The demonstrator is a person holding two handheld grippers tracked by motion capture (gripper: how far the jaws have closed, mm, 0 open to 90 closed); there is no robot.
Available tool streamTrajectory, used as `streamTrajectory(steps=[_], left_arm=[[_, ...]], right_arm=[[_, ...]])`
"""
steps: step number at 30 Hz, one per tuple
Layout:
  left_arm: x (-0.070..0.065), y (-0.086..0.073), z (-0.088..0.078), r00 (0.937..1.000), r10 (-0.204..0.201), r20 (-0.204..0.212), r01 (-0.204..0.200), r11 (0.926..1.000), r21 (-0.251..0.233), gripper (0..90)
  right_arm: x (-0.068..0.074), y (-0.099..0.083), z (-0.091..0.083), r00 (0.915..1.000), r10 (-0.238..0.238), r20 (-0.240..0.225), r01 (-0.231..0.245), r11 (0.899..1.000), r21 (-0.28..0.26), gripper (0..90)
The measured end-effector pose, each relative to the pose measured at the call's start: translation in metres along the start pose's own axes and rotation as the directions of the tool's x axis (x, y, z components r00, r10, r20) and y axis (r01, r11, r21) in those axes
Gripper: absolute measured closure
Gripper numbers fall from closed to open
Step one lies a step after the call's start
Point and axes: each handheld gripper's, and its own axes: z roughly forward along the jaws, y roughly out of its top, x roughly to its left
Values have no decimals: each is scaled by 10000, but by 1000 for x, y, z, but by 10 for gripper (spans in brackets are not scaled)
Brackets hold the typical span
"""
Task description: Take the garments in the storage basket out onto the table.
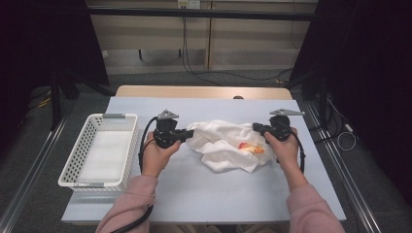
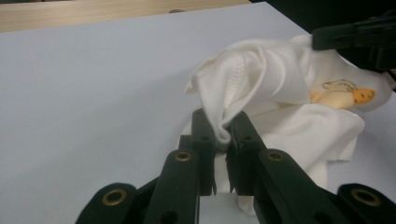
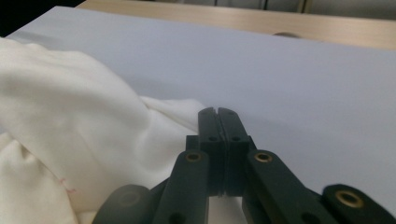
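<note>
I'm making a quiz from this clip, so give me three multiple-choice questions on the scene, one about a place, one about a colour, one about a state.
1. Where does the basket stand?
A. Left of the cloth
B. Right of the cloth
C. On the cloth

2. What colour is the cloth?
A. Blue
B. White with an orange print
C. Black

3. How does the left gripper stand?
A. Open, away from the cloth
B. Shut on a fold of the cloth
C. Lying in the basket

Answers:
1 A, the high view shows the basket at the table's left edge, the cloth in the middle.
2 B, white fabric with an orange figure.
3 B, the left gripper view shows a fold pinched between its jaws.
</note>
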Motion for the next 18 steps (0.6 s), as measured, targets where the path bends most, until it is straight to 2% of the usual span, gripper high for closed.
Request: streamTrajectory(steps=[1,2,3,4,6,8,9,10,11,12,13,16,18], left_arm=[[-1,0,0,10000,26,39,-26,10000,-20,830],[-4,0,2,9999,51,156,-52,9999,107,829],[-6,0,3,9995,267,154,-270,9993,239,830],[-9,-1,5,9995,232,213,-236,9995,215,829],[-13,-2,7,9987,448,237,-457,9982,390,829],[-15,-3,9,9989,418,232,-426,9985,356,829],[-17,-3,10,9985,439,314,-455,9977,494,829],[-19,-5,12,9987,405,305,-419,9980,480,829],[-19,-5,13,9981,530,321,-547,9969,557,829],[-19,-5,13,9985,487,267,-503,9966,649,829],[-19,-5,13,9985,487,267,-503,9966,649,829],[-18,-6,12,9978,575,341,-600,9952,779,829],[-20,-7,13,9981,472,385,-497,9965,668,829]], right_arm=[[-3,-4,-7,10000,63,1,-63,10000,53,899],[-8,-15,-19,9997,241,-52,-240,9995,184,900],[-9,-21,-23,9998,204,-74,-202,9992,353,900],[-9,-27,-26,9999,137,-74,-133,9986,515,900],[-8,-36,-30,9998,-185,-110,194,9966,802,898],[-6,-39,-31,9997,-227,-87,234,9964,818,896],[-5,-41,-31,9994,-327,-107,335,9959,843,882],[-1,-39,-29,9985,-551,17,548,9953,794,749],[1,-36,-28,9976,-664,171,652,9959,629,733],[4,-31,-27,9976,-666,165,656,9964,528,694],[4,-31,-27,9976,-666,165,656,9964,528,694],[18,-7,-12,9972,-747,-62,748,9971,131,537],[26,5,-2,9968,-757,-272,756,9971,-48,526]])
